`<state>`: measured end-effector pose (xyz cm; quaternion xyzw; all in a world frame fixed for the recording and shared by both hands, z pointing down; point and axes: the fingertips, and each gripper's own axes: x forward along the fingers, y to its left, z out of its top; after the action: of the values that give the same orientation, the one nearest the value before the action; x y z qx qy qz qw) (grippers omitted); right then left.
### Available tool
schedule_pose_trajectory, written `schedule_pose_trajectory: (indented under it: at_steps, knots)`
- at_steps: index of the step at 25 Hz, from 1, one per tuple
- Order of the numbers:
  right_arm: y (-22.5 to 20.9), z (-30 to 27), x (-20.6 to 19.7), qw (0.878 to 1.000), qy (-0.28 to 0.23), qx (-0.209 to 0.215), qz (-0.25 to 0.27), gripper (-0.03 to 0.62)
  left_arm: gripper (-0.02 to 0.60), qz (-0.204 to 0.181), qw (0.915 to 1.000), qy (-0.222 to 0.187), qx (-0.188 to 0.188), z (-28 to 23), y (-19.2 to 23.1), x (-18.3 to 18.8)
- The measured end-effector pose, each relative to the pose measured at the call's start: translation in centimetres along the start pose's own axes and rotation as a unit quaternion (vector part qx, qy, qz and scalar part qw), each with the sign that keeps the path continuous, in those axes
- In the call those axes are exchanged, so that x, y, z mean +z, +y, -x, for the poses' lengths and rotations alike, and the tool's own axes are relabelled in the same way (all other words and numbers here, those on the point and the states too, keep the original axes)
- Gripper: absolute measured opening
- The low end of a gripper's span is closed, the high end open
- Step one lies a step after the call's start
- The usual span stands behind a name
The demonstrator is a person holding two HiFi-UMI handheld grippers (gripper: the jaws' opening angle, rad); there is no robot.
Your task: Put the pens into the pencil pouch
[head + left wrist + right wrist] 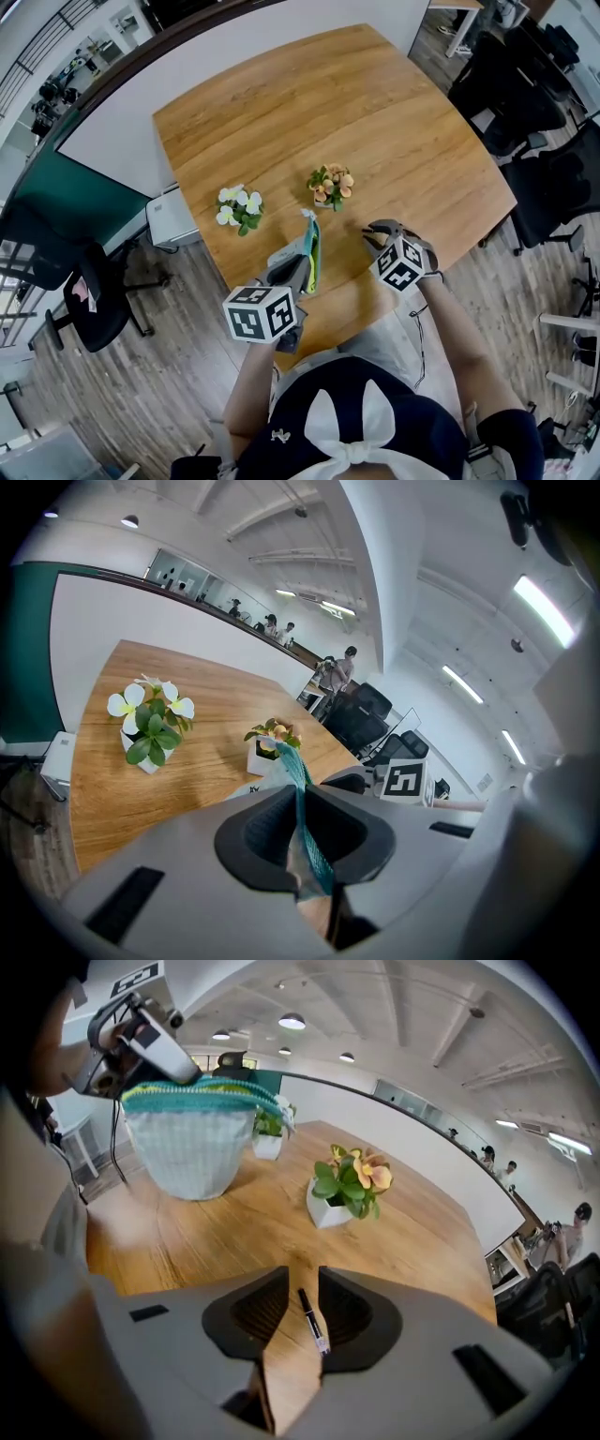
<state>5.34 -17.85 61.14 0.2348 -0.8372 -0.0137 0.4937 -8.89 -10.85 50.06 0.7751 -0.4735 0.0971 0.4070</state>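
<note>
Your left claw [300,794] pinched the pouch [192,1152] rim. Your right claw [302,1274] stood spread, the pen [312,1321] lying between its jaws on the bench [412,1232].

This is an open-plan office. Black swivel chairs [525,94] crowd the floor at two o'clock and another chair [103,319] stands at eight. A broad wooden bench [394,122] fills the middle, strip lights [544,611] run overhead, and people [345,667] stand far off.
</note>
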Motion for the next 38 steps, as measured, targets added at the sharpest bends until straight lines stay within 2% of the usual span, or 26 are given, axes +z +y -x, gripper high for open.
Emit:
schedule_pose_trajectory:
  at_steps: [14, 21, 23, 28, 34, 38]
  knots:
    - [-0.1, -4.8, -3.8, 0.99, 0.106, 0.043, 0.085, 0.107, 0.046, 0.013, 0.9999, -0.003, -0.001, -0.2, 0.5, 0.2]
    - [-0.1, -6.1, -4.8, 0.984, 0.13, 0.076, 0.091, 0.103, 0.046, 0.017, 0.9998, -0.003, 0.001, -0.3, 0.5, 0.4]
    - [-0.1, -6.2, -4.9, 0.983, 0.134, 0.09, 0.091, 0.106, 0.046, 0.02, 0.9998, -0.005, 0.001, -0.3, 0.6, 0.4]
    - [0.7, -6.0, -4.9, 0.98, 0.136, 0.125, 0.071, 0.054, 0.046, 0.03, 0.9995, -0.009, 0.001, -0.3, 0.7, 0.4]
    - [0.5, -5.5, -5.0, 0.983, 0.126, 0.119, 0.061, 0.049, 0.046, 0.032, 0.9994, -0.01, 0.003, -0.2, 0.7, 0.3]
    - [0.7, -4.5, -3.9, 0.986, 0.101, 0.119, 0.053, 0.049, 0.046, 0.031, 0.9994, -0.013, 0.006, -0.2, 0.8, 0.4]
